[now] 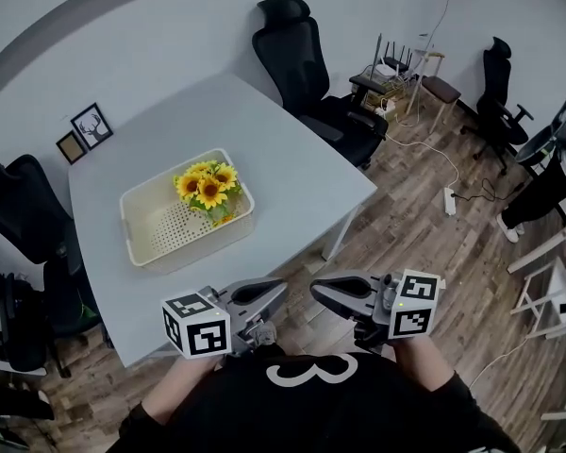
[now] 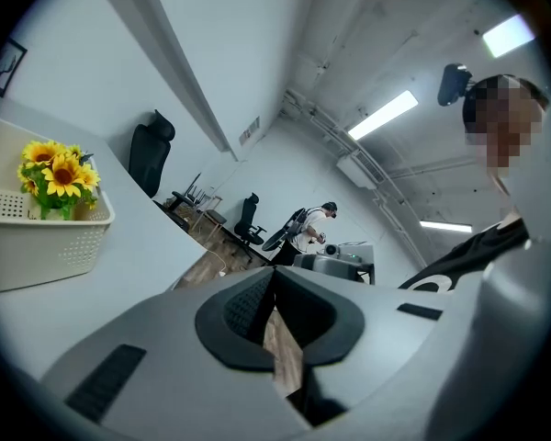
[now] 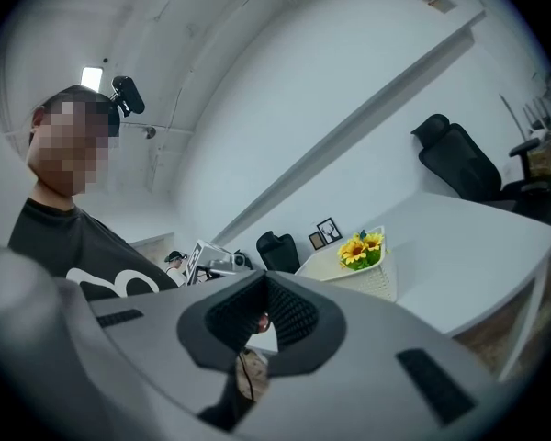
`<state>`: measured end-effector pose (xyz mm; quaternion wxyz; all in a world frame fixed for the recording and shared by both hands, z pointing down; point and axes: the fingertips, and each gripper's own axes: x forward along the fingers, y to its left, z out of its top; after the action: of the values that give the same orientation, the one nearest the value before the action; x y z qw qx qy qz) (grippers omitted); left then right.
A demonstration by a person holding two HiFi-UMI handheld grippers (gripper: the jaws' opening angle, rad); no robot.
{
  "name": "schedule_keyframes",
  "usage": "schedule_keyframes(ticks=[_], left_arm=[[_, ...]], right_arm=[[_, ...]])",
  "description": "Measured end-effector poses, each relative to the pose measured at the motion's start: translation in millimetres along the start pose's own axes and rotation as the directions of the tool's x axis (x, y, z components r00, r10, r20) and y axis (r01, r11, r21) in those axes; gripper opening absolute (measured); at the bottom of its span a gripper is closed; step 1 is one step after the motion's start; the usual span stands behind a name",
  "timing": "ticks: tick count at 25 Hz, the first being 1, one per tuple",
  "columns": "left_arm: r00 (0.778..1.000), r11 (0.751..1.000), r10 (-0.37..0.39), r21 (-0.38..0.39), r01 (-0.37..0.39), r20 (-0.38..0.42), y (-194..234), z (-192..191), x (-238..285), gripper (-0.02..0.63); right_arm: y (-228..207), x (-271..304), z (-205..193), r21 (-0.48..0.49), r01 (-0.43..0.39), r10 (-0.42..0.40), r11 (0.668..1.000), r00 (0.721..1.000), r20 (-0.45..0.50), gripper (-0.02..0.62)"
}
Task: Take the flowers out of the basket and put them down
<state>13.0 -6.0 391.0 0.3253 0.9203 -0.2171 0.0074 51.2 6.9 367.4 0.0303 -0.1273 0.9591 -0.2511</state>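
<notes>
A bunch of yellow sunflowers point(image 1: 208, 189) stands in the right end of a cream plastic basket point(image 1: 162, 226) on the white table point(image 1: 292, 177). Both grippers hang close to my chest, off the table's near corner and well short of the basket. The left gripper point(image 1: 279, 292) is shut with nothing in it, and so is the right gripper point(image 1: 317, 292); their tips point at each other. The left gripper view has the sunflowers point(image 2: 60, 175) and basket point(image 2: 37, 242) far left, beyond its closed jaws point(image 2: 274, 278). In the right gripper view, flowers point(image 3: 363, 246) lie beyond its jaws point(image 3: 262, 283).
Black office chairs stand at the table's far side point(image 1: 307, 64) and left side point(image 1: 19, 215). Two small picture frames point(image 1: 87, 130) lean at the wall. A power strip point(image 1: 450, 201) and cables lie on the wood floor. A person point(image 2: 317, 228) stands far off across the room.
</notes>
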Motion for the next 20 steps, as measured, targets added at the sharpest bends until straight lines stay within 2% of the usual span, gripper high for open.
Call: schedule_keyframes(ticks=[4, 12, 20], left_arm=[[1.0, 1.0, 0.011, -0.028, -0.011, -0.004, 39.9, 18.1, -3.1, 0.012], [0.998, 0.998, 0.048, -0.034, -0.047, 0.034, 111.2, 72.2, -22.1, 0.012], [0.997, 0.997, 0.07, -0.045, -0.068, 0.043, 157.1, 103.4, -33.4, 0.012]], right_arm=[[-29.5, 33.0, 10.0, 0.028, -0.007, 0.007, 1.0, 1.0, -0.014, 0.008], [-77.4, 100.3, 26.9, 0.059, -0.042, 0.044, 0.997, 0.998, -0.048, 0.008], [-115.3, 143.4, 41.3, 0.085, -0.041, 0.047, 0.996, 0.997, -0.064, 0.008]])
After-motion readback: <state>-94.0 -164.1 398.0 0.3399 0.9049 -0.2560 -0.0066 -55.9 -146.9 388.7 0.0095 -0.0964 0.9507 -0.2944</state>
